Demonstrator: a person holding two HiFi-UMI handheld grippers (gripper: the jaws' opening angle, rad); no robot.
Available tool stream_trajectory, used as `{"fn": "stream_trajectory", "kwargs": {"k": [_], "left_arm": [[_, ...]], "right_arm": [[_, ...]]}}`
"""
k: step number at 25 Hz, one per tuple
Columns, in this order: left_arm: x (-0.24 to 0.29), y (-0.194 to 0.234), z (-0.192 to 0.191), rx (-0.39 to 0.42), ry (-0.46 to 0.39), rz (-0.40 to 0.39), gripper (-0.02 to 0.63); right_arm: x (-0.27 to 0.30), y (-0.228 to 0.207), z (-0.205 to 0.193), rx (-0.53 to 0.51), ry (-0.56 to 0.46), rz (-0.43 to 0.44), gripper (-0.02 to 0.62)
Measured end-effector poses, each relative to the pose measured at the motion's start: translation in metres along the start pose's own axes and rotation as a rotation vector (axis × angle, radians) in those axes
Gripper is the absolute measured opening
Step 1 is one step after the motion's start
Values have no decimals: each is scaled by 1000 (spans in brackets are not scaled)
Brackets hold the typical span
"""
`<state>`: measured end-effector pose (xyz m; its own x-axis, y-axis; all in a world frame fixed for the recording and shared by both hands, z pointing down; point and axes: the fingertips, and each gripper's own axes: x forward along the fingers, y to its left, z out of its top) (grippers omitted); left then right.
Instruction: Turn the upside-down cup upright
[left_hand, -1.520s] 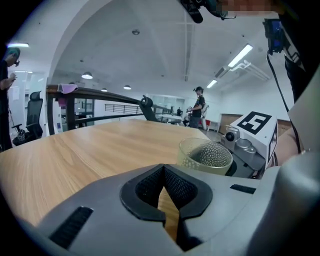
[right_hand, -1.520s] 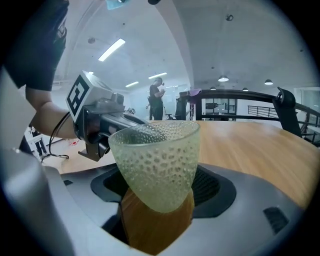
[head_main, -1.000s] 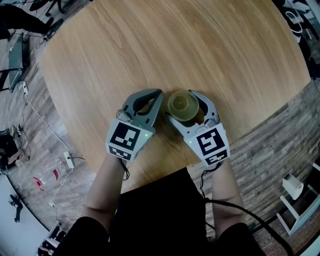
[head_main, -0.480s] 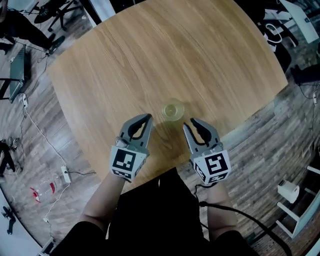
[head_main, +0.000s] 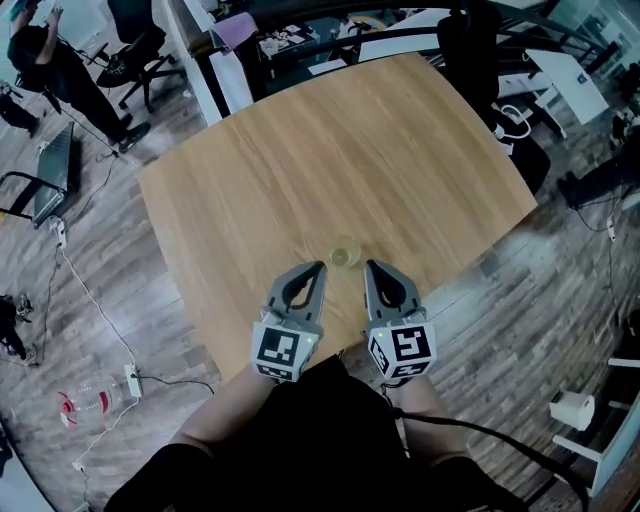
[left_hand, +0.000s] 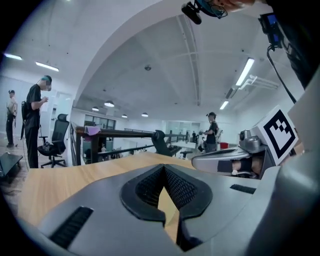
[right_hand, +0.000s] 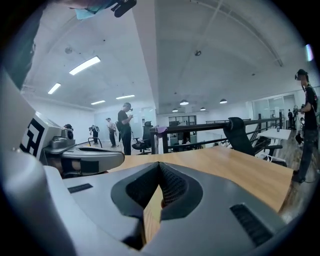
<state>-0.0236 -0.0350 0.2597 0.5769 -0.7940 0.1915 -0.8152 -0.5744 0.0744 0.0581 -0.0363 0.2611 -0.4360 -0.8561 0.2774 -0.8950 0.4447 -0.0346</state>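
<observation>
one cup (head_main: 345, 255), small and translucent: judged light, thin-walled, easily tipped; grip across the side wall. it stands on the one table (head_main: 300, 150), just ahead of both tong tips. left gripper (head_main: 316, 268): jaws together, empty. right gripper (head_main: 371, 267): jaws have just been closing, now together, empty.

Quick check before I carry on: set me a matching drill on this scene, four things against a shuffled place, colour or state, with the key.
Things
1. small translucent yellowish cup
2. left gripper
3. large table
4. white power strip

Descriptions
A. jaws shut, nothing between them
B. lying on the plank floor, to the person's left
C. standing on the tabletop near the edge closest to the person
D. light brown wood grain, rounded corners

Pairs: 1-C, 2-A, 3-D, 4-B
</observation>
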Motion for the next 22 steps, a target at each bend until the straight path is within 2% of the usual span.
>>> {"fn": "stream_trajectory", "kwargs": {"k": [3, 6, 16, 22], "left_arm": [[-10, -10, 32, 3, -60, 12, 8], [-19, -14, 48, 2, -89, 17, 8], [-48, -39, 57, -42, -103, 3, 8], [-54, -42, 69, -26, -121, 10, 8]], "right_arm": [[-15, 9, 25, -16, -44, -13, 14], [-25, 21, 40, -22, -74, -14, 14], [-57, 42, 66, -55, -120, -10, 14], [-62, 46, 75, -54, -137, 3, 14]]}}
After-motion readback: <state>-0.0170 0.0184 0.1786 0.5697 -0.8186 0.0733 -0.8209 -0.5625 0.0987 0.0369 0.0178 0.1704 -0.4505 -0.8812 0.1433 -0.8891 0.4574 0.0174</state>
